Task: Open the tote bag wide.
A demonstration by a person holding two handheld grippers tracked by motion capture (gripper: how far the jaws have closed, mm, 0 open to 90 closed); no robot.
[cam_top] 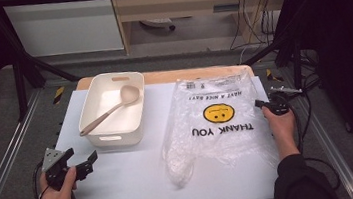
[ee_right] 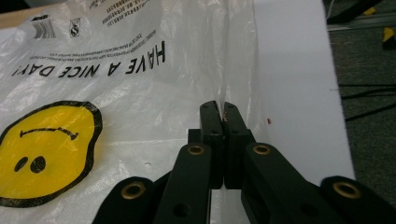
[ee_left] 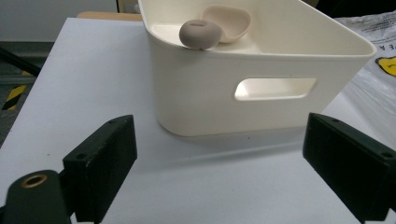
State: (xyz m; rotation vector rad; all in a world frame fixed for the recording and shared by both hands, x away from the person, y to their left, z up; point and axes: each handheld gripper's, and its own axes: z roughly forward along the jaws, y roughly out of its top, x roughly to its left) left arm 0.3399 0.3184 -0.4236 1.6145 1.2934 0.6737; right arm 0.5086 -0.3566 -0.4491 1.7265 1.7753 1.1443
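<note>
A clear plastic bag [cam_top: 217, 125] with a yellow smiley face and "THANK YOU" print lies flat on the right half of the white table [cam_top: 124, 186]. My right gripper [cam_top: 261, 104] is at the bag's right edge. In the right gripper view its jaws [ee_right: 223, 114] are shut, with a fold of the plastic bag [ee_right: 140, 93] pinched between them. My left gripper [cam_top: 83, 163] hovers open near the front left, empty, pointing at a white bin [cam_top: 118, 135]. A beige spoon [cam_top: 115, 106] lies in the bin, its handle end [ee_left: 201, 34] resting on the bin's near rim [ee_left: 205, 93], beyond the left gripper [ee_left: 222, 140].
The white board [cam_top: 138, 174] sits on a wooden tabletop [cam_top: 162, 76] inside a black frame. Metal rails run along both sides, and cables [cam_top: 312, 114] trail off the right edge. Bare board lies between the bin and the bag and along the front.
</note>
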